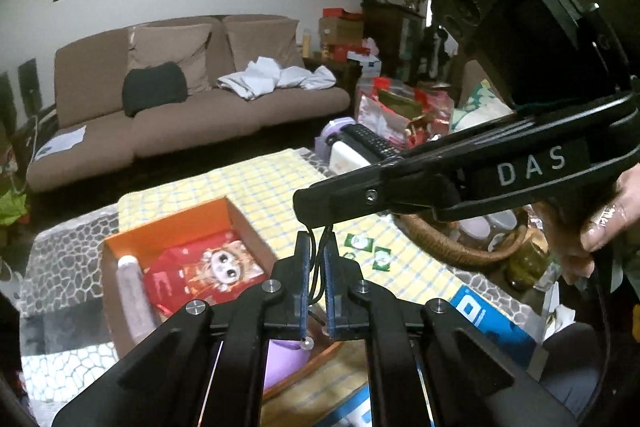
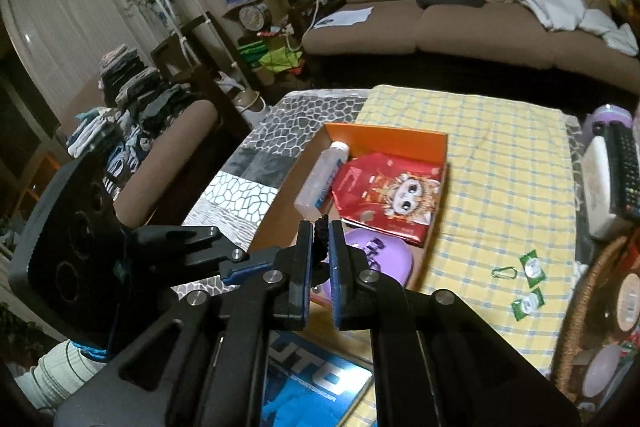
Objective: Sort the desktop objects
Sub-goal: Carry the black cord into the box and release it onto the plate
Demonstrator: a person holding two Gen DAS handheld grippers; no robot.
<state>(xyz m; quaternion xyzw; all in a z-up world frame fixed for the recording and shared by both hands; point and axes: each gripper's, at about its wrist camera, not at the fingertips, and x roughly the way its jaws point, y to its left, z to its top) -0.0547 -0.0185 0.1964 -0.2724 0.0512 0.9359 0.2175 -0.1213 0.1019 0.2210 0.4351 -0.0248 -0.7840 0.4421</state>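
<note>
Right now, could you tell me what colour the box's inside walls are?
Orange inside the box; clearest in the right wrist view.

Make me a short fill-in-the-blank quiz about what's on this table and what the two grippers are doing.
1. The open cardboard box with the orange inside holds a red cartoon-print packet and a clear plastic ____.
2. The two small green sachets lie on the yellow and blue ____ cloth.
3. The right gripper pinches a small ____ ridged object.
4. Next to the green sachets lies a small green ____.

Missing words: bottle; checked; black; carabiner
</note>
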